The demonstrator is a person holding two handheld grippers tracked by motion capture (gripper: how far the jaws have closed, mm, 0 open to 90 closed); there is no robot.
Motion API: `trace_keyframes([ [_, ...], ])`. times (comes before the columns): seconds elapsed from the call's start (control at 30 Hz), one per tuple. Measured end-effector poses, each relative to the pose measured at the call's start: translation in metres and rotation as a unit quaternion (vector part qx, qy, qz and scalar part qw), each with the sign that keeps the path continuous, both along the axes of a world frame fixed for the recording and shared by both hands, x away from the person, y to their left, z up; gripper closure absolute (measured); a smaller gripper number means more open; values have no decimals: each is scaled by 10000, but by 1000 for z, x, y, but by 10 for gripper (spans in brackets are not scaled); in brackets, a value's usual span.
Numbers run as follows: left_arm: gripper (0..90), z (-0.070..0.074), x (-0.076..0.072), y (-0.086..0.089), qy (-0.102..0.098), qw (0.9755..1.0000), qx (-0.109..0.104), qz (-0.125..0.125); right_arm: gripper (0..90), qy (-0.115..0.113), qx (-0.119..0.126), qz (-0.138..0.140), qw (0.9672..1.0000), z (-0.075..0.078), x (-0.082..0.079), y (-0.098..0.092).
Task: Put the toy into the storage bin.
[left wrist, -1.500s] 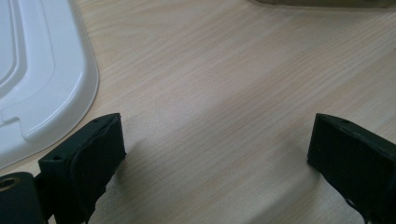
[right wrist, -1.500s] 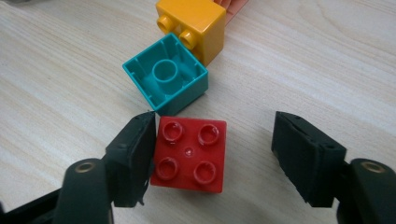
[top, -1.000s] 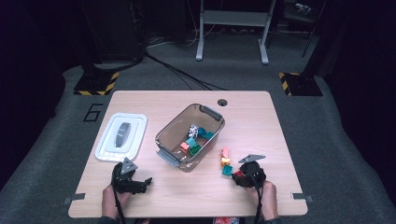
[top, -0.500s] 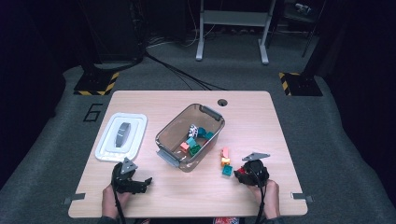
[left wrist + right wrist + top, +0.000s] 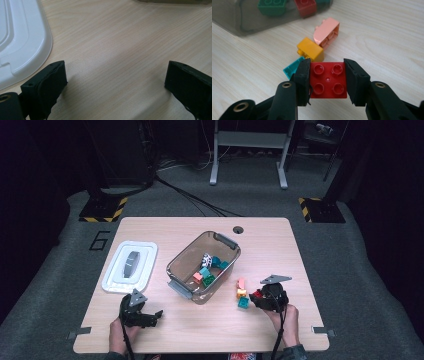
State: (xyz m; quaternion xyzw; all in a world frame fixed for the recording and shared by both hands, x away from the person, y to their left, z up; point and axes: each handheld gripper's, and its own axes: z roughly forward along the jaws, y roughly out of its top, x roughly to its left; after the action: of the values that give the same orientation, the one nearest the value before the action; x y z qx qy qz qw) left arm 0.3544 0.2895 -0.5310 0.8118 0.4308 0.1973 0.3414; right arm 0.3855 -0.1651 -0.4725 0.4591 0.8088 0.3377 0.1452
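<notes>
Where grey carpet surrounds wood table (image 5: 310,270), R hand-held gripper (image 5: 327,75) clamps red brick (image 5: 327,80), L hand-held gripper (image 5: 115,82) apart.

Wooden table (image 5: 280,250) with white lid (image 5: 130,266), clear bin (image 5: 204,265), pink (image 5: 327,32), yellow (image 5: 310,49), teal bricks (image 5: 292,68).

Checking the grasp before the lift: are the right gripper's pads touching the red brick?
Touching. In the right gripper view, the right gripper has both black pads pressed flat against opposite sides of the red brick, with no gap on either side.
</notes>
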Motion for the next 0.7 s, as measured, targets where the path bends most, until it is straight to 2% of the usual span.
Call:
trace_keyframes([
  [0.37, 38, 0, 0, 0, -4, 10000, 3, -1, 586, -143, 134, 73, 9998, 18, 14, 8],
  [0.7, 38, 0, 0, 0, 1, 10000, -2, 3, 586, -314, 76, 195, 9993, 38, 25, 16],
])
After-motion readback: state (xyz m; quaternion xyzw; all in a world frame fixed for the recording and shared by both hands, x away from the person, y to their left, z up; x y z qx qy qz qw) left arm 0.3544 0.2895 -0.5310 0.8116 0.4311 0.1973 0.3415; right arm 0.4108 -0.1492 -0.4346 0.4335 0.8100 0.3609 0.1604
